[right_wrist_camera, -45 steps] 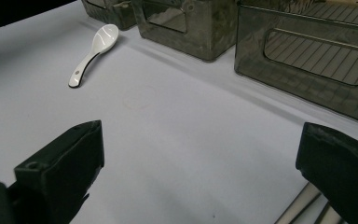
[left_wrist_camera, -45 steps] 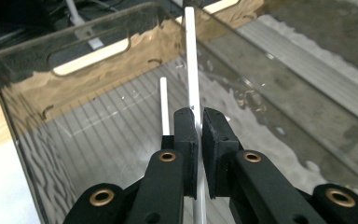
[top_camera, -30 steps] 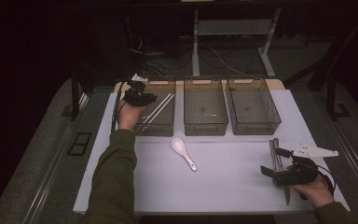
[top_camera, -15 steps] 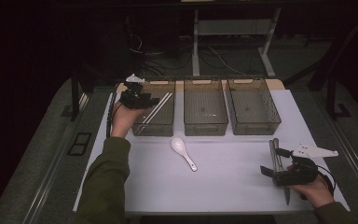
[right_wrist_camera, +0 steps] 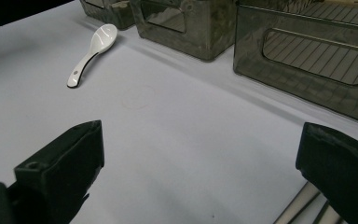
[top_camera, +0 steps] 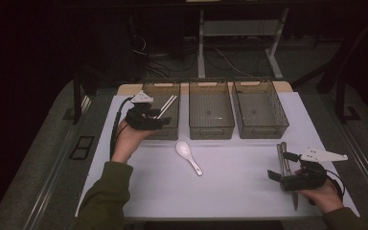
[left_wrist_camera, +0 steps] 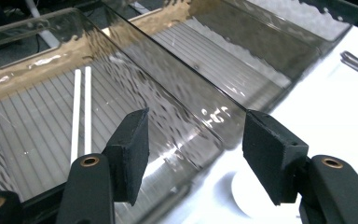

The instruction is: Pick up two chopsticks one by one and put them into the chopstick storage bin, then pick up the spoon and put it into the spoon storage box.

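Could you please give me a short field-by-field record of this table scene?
left tongs: open, nothing between them, jaws just been opening, above left bin's near end
chopsticks: white pair lying in left bin
spoon: white, on mat before the bins
right tongs: open, empty, low over mat
metal utensils: on mat beside right tongs

Both hand-held grippers [top_camera: 165,120] [top_camera: 273,175] empty, jaws apart

Three smoky translucent plastic bins [top_camera: 212,112], two white chopsticks [top_camera: 165,106], one white ceramic spoon [top_camera: 189,156], two grey metal rods [top_camera: 282,158].
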A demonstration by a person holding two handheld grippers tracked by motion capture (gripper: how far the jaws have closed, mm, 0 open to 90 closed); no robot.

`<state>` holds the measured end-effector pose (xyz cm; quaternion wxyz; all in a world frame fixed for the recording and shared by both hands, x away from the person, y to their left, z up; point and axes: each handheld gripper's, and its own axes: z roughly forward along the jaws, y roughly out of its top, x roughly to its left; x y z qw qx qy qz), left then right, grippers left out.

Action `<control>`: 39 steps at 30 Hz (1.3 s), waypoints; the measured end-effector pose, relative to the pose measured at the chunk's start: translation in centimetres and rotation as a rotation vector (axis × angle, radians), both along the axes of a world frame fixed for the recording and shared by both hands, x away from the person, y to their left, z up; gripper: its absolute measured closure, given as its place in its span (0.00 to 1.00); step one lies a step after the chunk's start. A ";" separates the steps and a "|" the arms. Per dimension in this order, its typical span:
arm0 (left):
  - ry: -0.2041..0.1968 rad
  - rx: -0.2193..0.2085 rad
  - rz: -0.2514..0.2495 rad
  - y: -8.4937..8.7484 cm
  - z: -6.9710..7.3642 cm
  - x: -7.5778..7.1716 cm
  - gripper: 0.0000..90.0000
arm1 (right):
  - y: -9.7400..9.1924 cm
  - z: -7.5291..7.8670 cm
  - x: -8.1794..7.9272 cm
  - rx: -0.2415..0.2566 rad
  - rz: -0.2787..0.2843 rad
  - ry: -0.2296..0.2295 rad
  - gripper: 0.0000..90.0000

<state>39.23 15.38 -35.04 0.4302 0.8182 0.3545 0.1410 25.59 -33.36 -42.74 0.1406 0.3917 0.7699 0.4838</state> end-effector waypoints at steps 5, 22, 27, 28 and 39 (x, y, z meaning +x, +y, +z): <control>-0.009 -0.007 -0.022 -0.4 -0.6 -2.1 0.44 | 0.0 0.0 -0.1 0.000 -0.001 0.001 0.01; 0.017 0.039 -0.110 -1.7 -3.9 -6.7 0.63 | 0.0 0.1 -0.2 0.000 0.002 -0.006 0.01; 0.028 0.049 -0.135 -2.0 -4.7 -7.8 0.78 | 0.0 0.1 -0.2 -0.002 0.004 -0.006 0.01; 0.031 0.049 -0.139 -2.1 -4.9 -8.0 0.80 | 0.0 0.1 -0.2 -0.003 0.005 -0.006 0.01; 0.087 0.056 -0.228 -3.4 -6.5 -8.4 0.99 | 0.1 0.2 -0.2 -0.005 0.007 -0.006 0.01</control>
